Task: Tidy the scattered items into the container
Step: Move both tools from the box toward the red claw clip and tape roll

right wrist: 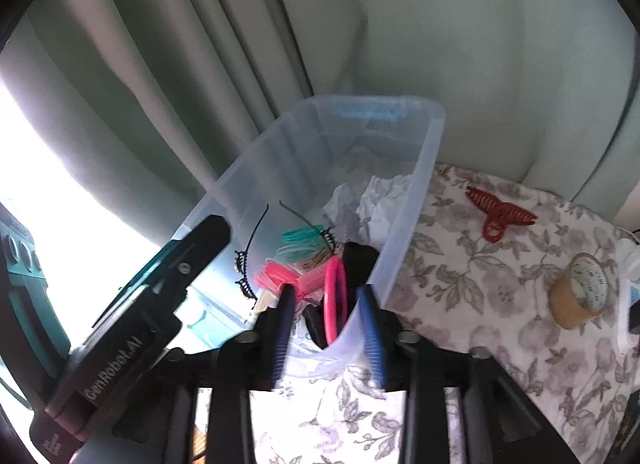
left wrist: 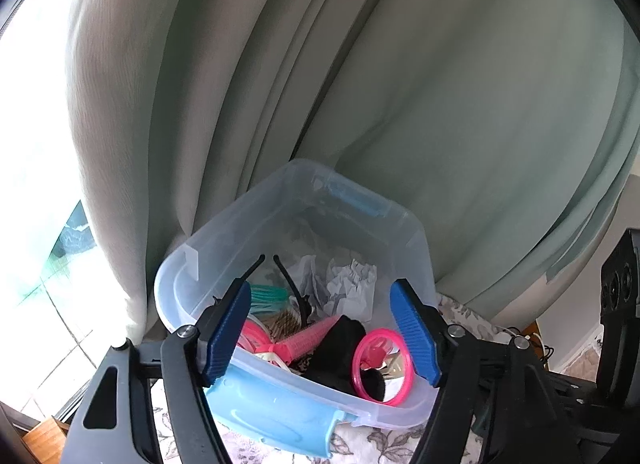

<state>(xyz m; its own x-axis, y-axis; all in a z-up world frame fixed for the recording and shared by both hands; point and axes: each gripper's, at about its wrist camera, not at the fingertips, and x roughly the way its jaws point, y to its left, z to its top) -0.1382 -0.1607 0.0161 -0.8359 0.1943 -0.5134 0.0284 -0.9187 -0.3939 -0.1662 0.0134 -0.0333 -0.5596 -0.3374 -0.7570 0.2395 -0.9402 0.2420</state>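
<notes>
While both my grippers tilt down at frame bottom, left gripper [left wrist: 320, 332] spread wide, right gripper [right wrist: 326, 328] part-open straddling the rim — clear container [right wrist: 404, 232] centre, cluttered.

A floral cloth [right wrist: 460, 276] carries the clear bin [right wrist: 404, 232], a red claw clip [right wrist: 500, 215] and a tape roll [right wrist: 580, 292]

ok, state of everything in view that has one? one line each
clear bin: lid off, upright on the floral cloth, partly filled
left gripper: open, nothing between the pads
right gripper: open, straddling the bin's near rim
pink round mirror: in the bin, on edge
crumpled paper: in the bin
red claw clip: out on the cloth
tape roll: out on the cloth, on edge
</notes>
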